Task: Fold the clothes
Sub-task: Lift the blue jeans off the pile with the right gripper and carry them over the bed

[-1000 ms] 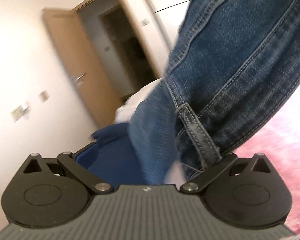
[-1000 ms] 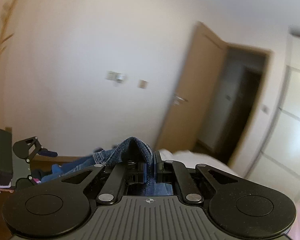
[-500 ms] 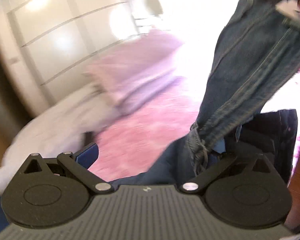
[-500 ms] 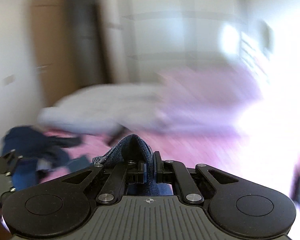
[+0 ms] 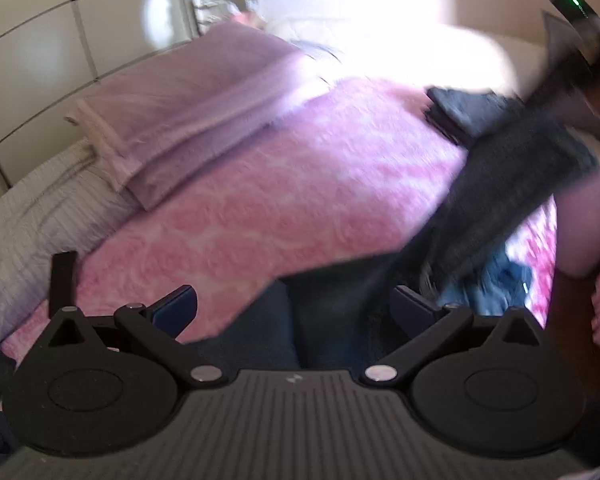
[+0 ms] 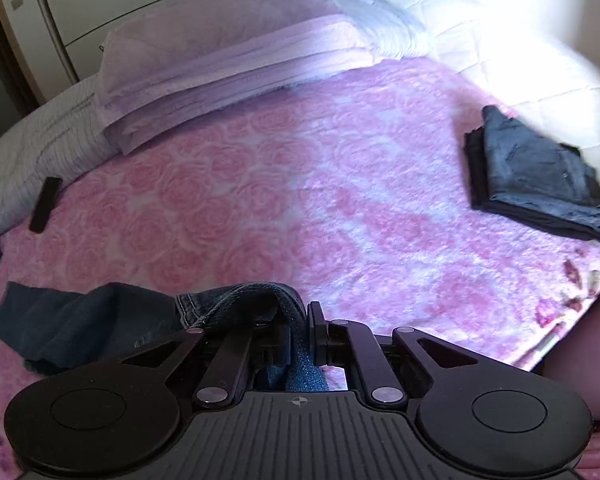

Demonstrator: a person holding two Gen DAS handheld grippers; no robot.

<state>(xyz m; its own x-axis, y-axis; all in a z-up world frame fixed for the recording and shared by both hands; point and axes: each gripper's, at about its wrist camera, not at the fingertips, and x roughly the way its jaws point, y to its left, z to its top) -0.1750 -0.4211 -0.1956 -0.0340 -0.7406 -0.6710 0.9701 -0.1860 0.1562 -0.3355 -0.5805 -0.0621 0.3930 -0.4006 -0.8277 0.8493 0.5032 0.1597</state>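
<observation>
- your right gripper [image 6: 300, 316] is clamped tight on a fold of the blue jeans [image 6: 236, 300]; the denim hem stands pinched between the two fingers, with the stitched edge bunched just to the left of them.
- from that grip the jeans trail off to the lower left in the right wrist view and lie on the pink rose-patterned bedspread [image 6: 260, 184].
- your left gripper [image 5: 296, 304] stands with its fingers wide apart; the blue pads [image 5: 176, 304] sit well to either side of dark denim that passes between them. the pads do not press on the cloth.
- in the left wrist view the jeans [image 5: 500, 200] stretch up and to the right as a blurred band toward the top corner, where the other gripper's body shows dimly.
- a folded stack of dark clothes [image 6: 536, 176] lies on the bedspread at the right side, well apart from the jeans you hold.
- a folded lilac blanket [image 6: 228, 56] lies across the far part of the bed, beside a grey-white quilt [image 6: 32, 148] at the left.
- a slim black object [image 6: 46, 204] lies at the left edge of the bedspread, near the quilt; its kind cannot be told.
- the left wrist view is smeared by motion; fine detail there is not readable.
</observation>
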